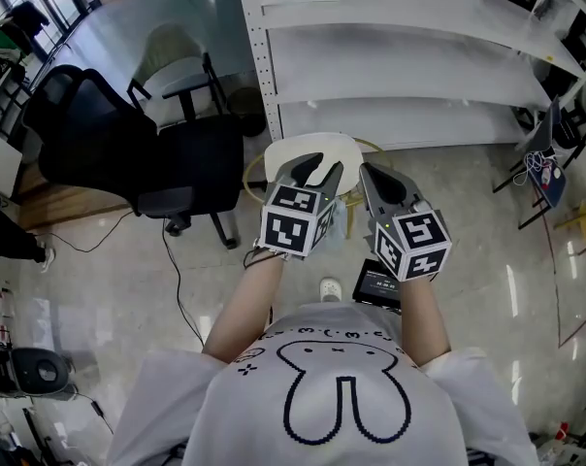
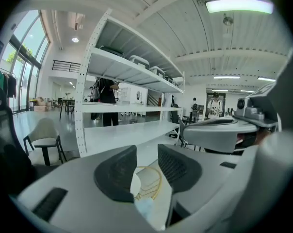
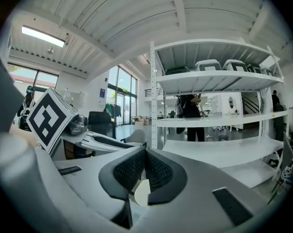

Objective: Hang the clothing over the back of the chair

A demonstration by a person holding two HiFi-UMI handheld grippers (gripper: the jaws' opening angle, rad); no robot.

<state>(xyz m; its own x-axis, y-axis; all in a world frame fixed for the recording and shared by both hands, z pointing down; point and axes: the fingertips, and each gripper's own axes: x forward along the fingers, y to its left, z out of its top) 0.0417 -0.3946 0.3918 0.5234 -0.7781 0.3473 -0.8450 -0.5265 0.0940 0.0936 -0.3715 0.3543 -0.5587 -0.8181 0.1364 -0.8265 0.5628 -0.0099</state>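
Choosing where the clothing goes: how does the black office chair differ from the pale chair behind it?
The black office chair is dark all over; the pale chair has a cream seat on thin black legs. The office chair rests on one central column with spreading feet, the pale chair on separate legs. The office chair looks bulkier than the pale chair and stands nearer. Both stand upright on the floor.

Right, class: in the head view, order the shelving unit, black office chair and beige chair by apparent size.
1. white shelving unit
2. black office chair
3. beige chair; it stands farther off, so its real size is unsure.
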